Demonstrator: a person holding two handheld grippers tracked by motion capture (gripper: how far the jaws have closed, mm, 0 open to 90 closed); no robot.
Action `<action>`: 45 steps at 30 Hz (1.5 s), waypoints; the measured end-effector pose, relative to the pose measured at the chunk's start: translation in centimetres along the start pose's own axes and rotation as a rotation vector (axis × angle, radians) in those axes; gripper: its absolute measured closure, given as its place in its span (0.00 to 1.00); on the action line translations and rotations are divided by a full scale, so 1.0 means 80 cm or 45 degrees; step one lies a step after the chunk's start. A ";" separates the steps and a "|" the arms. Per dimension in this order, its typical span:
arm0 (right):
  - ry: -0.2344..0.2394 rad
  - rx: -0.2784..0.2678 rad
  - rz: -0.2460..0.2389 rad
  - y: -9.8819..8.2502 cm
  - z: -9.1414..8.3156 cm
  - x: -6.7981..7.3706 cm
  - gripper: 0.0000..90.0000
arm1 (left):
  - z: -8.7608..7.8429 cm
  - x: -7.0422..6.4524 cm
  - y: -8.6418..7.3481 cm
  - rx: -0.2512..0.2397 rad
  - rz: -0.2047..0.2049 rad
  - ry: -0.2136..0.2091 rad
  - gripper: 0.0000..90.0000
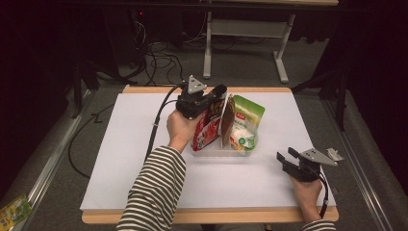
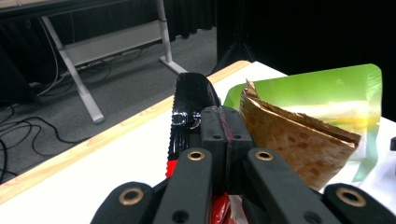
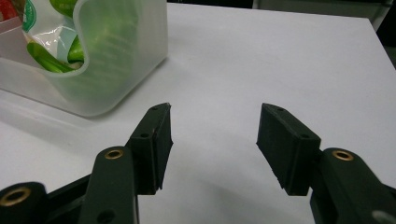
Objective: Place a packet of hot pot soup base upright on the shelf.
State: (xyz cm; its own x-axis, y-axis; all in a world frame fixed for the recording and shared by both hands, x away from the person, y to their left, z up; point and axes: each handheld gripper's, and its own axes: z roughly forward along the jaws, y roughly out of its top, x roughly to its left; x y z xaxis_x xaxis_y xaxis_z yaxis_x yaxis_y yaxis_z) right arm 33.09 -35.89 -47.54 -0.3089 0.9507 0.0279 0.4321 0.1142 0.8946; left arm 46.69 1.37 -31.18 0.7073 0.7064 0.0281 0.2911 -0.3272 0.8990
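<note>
My left gripper is clamped on the top edge of the red packet, which stands in the clear tub mid-tabletop beside a brown packet and green pouch. My right gripper rests near the front right corner, jaws apart, holding nothing.

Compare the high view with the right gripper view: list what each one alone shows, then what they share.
High view alone: the left hand-held gripper shut on the top of a red and black snack bag, beside a brown paper pouch, plus a striped sleeve. Right gripper view alone: the right hand-held gripper close up, jaws open with nothing between them. Shared: the translucent plastic bin, the green packet inside it, and the white table top.
</note>
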 end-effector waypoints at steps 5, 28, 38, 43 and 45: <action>0.000 0.000 0.001 0.000 0.000 0.000 0.50 | -0.004 0.002 -0.003 0.020 -0.019 0.001 1.00; -0.003 0.010 0.007 0.000 0.000 0.001 0.51 | -0.026 0.016 -0.019 0.047 -0.064 -0.016 1.00; -0.003 0.008 0.006 0.000 0.000 0.001 0.51 | -0.029 0.025 -0.024 0.062 -0.091 -0.035 1.00; -0.002 0.009 0.000 0.000 0.000 0.001 0.51 | -0.030 0.023 -0.023 0.064 -0.088 -0.041 0.99; -0.001 0.009 0.005 0.000 0.000 0.001 0.50 | -0.030 0.023 -0.023 0.060 -0.098 -0.043 0.99</action>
State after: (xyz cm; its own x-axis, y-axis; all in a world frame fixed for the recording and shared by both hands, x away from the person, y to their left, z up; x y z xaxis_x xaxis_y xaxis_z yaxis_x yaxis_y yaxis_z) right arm 33.09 -35.83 -47.53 -0.3065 0.9514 0.0314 0.4392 0.1121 0.8914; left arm 45.92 4.76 -31.72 0.7030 0.7090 -0.0558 0.3748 -0.3027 0.8763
